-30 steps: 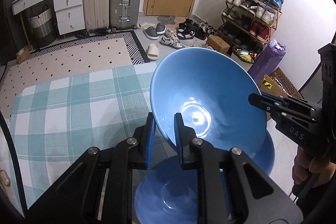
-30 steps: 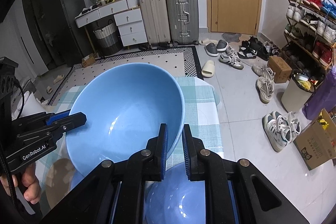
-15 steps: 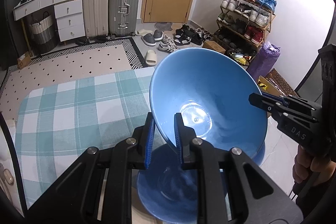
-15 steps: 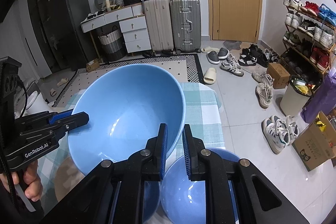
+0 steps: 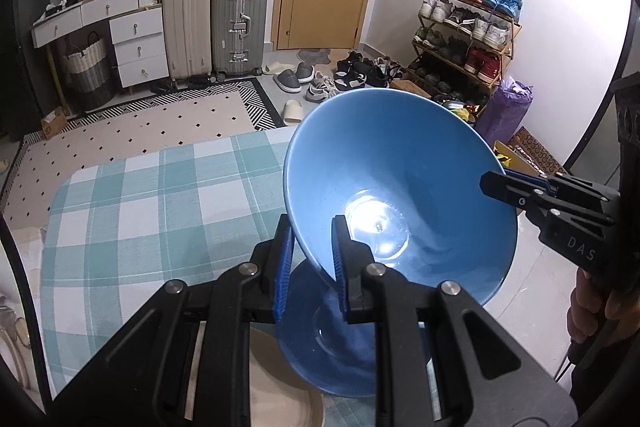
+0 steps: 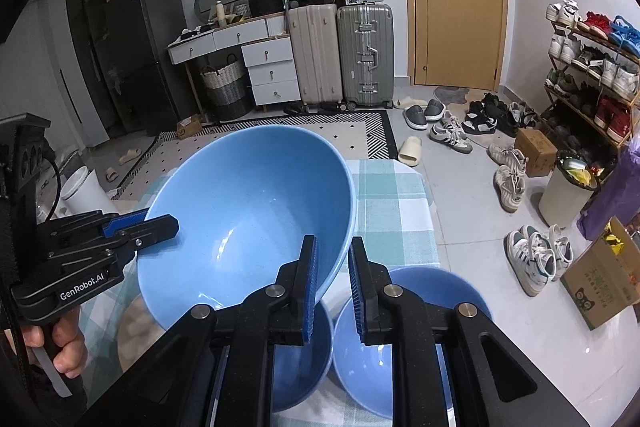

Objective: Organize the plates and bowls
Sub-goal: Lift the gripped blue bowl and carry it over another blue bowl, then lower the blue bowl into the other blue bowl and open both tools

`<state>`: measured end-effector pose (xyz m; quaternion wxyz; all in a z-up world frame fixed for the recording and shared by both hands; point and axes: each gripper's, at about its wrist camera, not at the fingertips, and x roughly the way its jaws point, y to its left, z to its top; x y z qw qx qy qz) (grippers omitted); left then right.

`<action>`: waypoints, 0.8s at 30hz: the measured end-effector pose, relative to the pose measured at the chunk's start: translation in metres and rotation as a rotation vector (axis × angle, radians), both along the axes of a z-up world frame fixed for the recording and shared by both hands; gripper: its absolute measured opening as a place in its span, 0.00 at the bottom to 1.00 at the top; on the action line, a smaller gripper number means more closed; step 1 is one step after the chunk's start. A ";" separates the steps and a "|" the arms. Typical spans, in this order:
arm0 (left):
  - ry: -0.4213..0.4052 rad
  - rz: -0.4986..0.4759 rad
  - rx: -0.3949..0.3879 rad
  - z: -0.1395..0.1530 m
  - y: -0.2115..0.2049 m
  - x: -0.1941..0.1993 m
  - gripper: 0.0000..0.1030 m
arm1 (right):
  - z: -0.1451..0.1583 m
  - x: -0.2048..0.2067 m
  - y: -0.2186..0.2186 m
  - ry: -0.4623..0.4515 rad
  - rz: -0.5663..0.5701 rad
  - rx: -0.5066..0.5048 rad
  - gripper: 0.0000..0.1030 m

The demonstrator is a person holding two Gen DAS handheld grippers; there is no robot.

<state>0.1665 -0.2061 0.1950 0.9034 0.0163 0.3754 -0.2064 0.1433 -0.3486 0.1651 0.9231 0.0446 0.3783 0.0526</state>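
While both grippers clamp opposite rims, the big bowl [image 5: 400, 187] hangs tilted in the air above the tabletop [image 5: 140, 207], its inside facing the cameras. L gripper [image 5: 310, 263] has its jaws pinched together on the near-left rim, wall of the bowl between the blue pads. R gripper [image 6: 332, 283] is likewise closed on the rim at the bowl's other side; in the left view it shows at the right edge [image 5: 516, 191], biting the far rim, w/ a hand [image 5: 596, 311] on its handle below. In the right view the L gripper comes in from the left [image 6: 160, 225], pinching the rim, fingers [image 6: 64, 343] wrapped round its grip.

Under the lifted bowl, 2 more blue bowls sit upright on the tabletop: one [image 6: 304, 359] directly below, partly hidden by the R gripper, and a second [image 6: 416, 331] just beside it to the right, rims close; can't tell if they touch. Left view shows only one of them [image 5: 332, 339] below the held bowl. A round beige mat [image 5: 280, 387] lies at the near edge, blue bowl overlapping it. Tabletop has a teal-white check cloth, bare over its far part.
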 end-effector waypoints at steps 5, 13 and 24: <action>-0.009 0.001 0.016 -0.005 0.000 -0.011 0.14 | -0.002 -0.004 0.002 -0.001 0.002 -0.002 0.15; -0.007 -0.006 0.023 -0.015 0.002 -0.027 0.14 | -0.014 -0.019 0.015 0.011 0.012 -0.001 0.16; 0.037 -0.003 0.020 -0.047 0.017 -0.028 0.14 | -0.034 -0.031 0.025 0.022 0.023 0.008 0.16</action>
